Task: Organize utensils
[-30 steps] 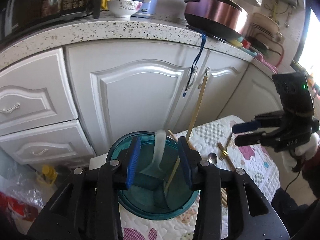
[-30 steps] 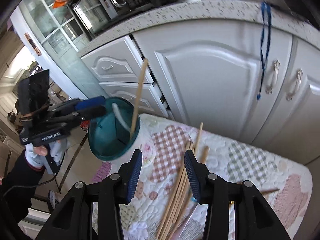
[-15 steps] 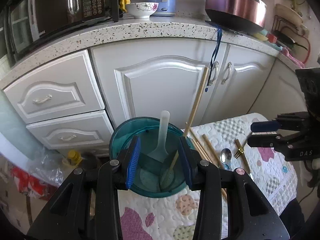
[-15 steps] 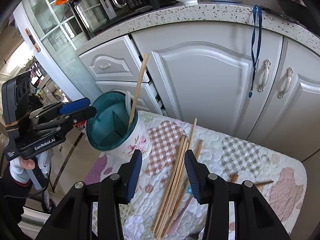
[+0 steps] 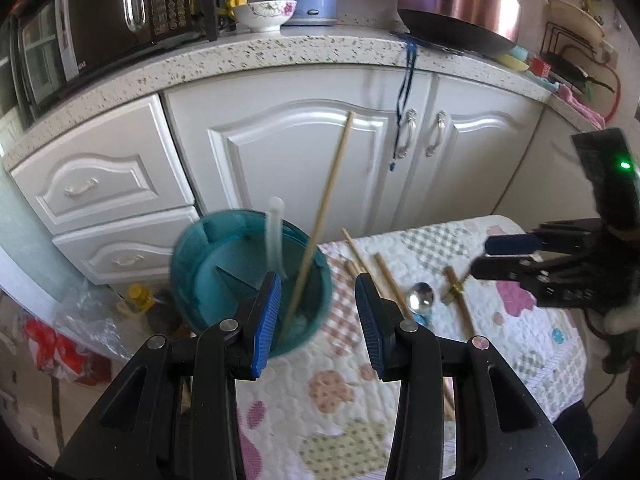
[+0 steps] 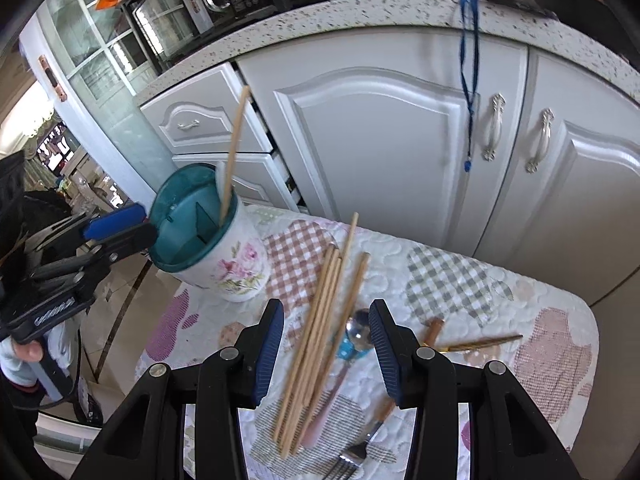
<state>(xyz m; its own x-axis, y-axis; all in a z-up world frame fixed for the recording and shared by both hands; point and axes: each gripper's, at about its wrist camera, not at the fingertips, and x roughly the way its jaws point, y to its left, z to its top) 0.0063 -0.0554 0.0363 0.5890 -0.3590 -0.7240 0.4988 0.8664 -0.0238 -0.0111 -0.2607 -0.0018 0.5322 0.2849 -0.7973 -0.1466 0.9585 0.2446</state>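
Observation:
A floral utensil holder (image 6: 240, 268) with a teal divided insert (image 5: 224, 276) stands at the left end of the quilted table cloth (image 6: 440, 280). One wooden chopstick (image 5: 320, 216) and a white plastic spoon (image 5: 275, 232) stand in it. Several loose chopsticks (image 6: 324, 320) lie on the cloth beside a metal spoon (image 6: 359, 332) and a fork (image 6: 348, 456). My left gripper (image 5: 317, 320) hovers open just right of the holder, holding nothing. My right gripper (image 6: 326, 352) is open above the loose chopsticks, which show between its fingers, not gripped.
White cabinet doors and drawers (image 6: 380, 140) rise right behind the table. A gold fork and a brown handle (image 6: 476, 342) lie at the cloth's right side. The counter above carries a microwave (image 5: 100, 28), a bowl (image 5: 266, 14) and a cooker (image 5: 460, 8).
My left gripper has swung right, so the holder now sits left of its fingers instead of between them. My right gripper has moved in over the loose chopsticks. Both openings look unchanged.

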